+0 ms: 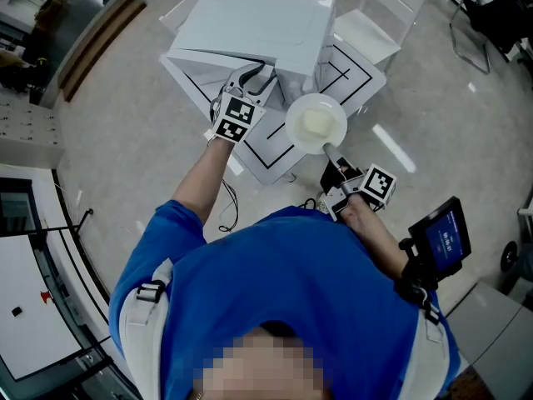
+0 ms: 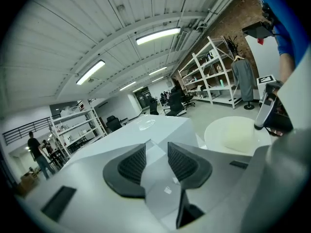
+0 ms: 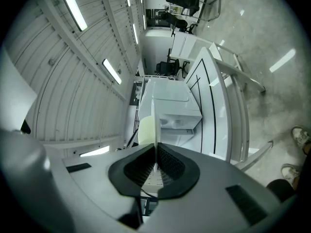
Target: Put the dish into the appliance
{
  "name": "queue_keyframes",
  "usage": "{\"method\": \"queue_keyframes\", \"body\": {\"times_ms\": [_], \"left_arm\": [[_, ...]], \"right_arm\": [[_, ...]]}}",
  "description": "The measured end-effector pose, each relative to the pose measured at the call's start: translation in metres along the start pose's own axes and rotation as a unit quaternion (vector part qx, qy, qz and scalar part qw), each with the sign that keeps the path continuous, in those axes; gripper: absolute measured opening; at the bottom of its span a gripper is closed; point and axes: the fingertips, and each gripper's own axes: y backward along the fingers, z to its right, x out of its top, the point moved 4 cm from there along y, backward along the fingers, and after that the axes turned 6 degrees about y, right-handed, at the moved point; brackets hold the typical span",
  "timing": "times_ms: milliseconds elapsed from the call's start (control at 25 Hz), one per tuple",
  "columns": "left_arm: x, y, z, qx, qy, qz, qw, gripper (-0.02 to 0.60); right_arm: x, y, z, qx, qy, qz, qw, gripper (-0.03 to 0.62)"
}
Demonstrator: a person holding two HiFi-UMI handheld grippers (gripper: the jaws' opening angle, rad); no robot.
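Right tool (image 1: pixel 331 152) is clamped on the near rim of the dish (image 1: pixel 316 123). In the right gripper view its pads close on the thin edge, which runs straight up between them (image 3: pixel 156 152). A rim pinch leaves the face of the dish clear. From the head view the dish reads as level, probably to keep the pale contents from sliding. The dish hangs in the air over the worktop (image 1: pixel 266 152), just in front of the white appliance (image 1: pixel 258 23) and not yet inside it. Left tool (image 1: pixel 250 77) stands with jaws wide apart and nothing between them (image 2: pixel 157 152), close to the appliance's front left. Judgement: this hand is kept free to manage the door while the other carries. I cannot tell whether the door is fully open.
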Motion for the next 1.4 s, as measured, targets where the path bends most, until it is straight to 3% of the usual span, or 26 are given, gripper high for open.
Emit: {"method": "queue_keyframes", "body": {"times_ms": [600,1400], "left_arm": [[-0.003,0.031,0.005,0.017,0.044,0.02,0.9987,0.143],[-0.038,0.141,0.02,0.055,0.116,0.054,0.9903,0.141]], "right_arm": [[-0.007,-0.003,-0.006,0.003,0.005,-0.019,1.0,0.014],[-0.053,-0.016,-0.02,0.005,0.013,-0.093,0.996,0.014]]}}
